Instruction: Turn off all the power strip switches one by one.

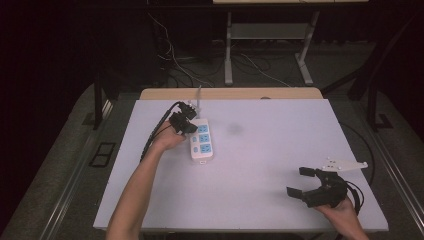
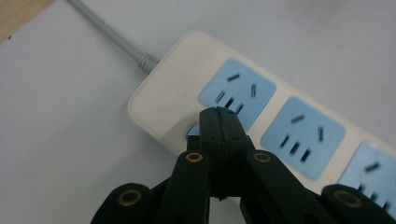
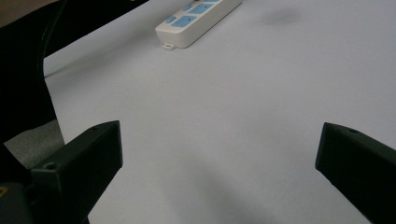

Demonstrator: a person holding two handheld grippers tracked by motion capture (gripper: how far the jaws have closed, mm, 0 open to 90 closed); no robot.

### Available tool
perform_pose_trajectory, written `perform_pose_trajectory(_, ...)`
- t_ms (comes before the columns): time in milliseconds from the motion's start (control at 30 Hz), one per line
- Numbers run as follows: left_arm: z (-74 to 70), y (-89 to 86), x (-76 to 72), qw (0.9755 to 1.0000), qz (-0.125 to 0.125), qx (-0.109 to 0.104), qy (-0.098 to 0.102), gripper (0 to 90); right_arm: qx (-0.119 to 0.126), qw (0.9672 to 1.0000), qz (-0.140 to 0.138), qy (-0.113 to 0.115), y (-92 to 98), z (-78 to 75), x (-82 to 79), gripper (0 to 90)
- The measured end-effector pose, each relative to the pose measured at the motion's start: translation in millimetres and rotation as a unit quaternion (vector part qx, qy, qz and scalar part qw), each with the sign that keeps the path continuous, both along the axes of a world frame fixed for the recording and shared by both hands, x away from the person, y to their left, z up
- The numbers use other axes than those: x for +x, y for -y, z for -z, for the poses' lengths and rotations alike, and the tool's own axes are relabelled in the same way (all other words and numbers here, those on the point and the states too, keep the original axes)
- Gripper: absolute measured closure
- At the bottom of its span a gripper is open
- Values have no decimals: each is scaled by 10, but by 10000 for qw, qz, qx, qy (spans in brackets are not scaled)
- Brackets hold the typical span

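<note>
Left gripper view: we see the left gripper (image 2: 219, 114) with jaws pressed together, tips on the power strip (image 2: 187, 84) by its blue switch.
Our right gripper (image 1: 301, 181) gapes wide and empty over the smooth pale table (image 1: 260, 200); the glossy white strip lies at the table's far left, its grey cord (image 2: 105, 28) running back.

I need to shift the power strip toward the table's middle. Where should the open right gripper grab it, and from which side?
Grip the power strip across its narrow width near the free end, nearest the person, coming straight down from above. It lies flat, long and slim, so its two long side walls suit the jaws. The grey cable leaves the far end, where the shut left gripper sits.
</note>
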State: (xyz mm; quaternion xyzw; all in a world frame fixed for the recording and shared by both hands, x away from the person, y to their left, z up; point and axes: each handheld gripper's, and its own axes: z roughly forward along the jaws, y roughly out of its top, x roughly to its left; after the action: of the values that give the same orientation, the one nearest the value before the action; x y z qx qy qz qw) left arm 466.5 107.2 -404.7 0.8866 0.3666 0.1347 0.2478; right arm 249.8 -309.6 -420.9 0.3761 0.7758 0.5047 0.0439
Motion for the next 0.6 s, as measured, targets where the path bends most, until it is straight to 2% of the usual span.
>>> perform_pose_trajectory(33,-3,-3,23,10000,-66,-38,-43,899,-6,10000,4,-6,-4,2,2,4)
perform_pose_trajectory(100,-13,-32,70,9992,-177,-198,-293,900,-10,10000,-1,21,-7,-3,-8,4)
perform_pose_trajectory(200,-2,-73,90,9982,-279,-316,-429,900,35,10000,17,56,8,-18,-38,4)
perform_pose_trajectory(233,4,-91,92,9974,-329,-418,-490,900,57,10000,25,70,17,-24,-44,4)
perform_pose_trajectory(300,24,-145,90,9958,-348,-635,-555,900,64,10000,30,68,26,-21,-42,4)
perform_pose_trajectory(367,38,-173,65,9951,-399,-743,-507,900,52,10000,30,79,32,-22,-44,4)
perform_pose_trajectory(600,18,-125,31,9973,-343,-543,-367,897,58,9999,45,91,22,-32,-44,4)
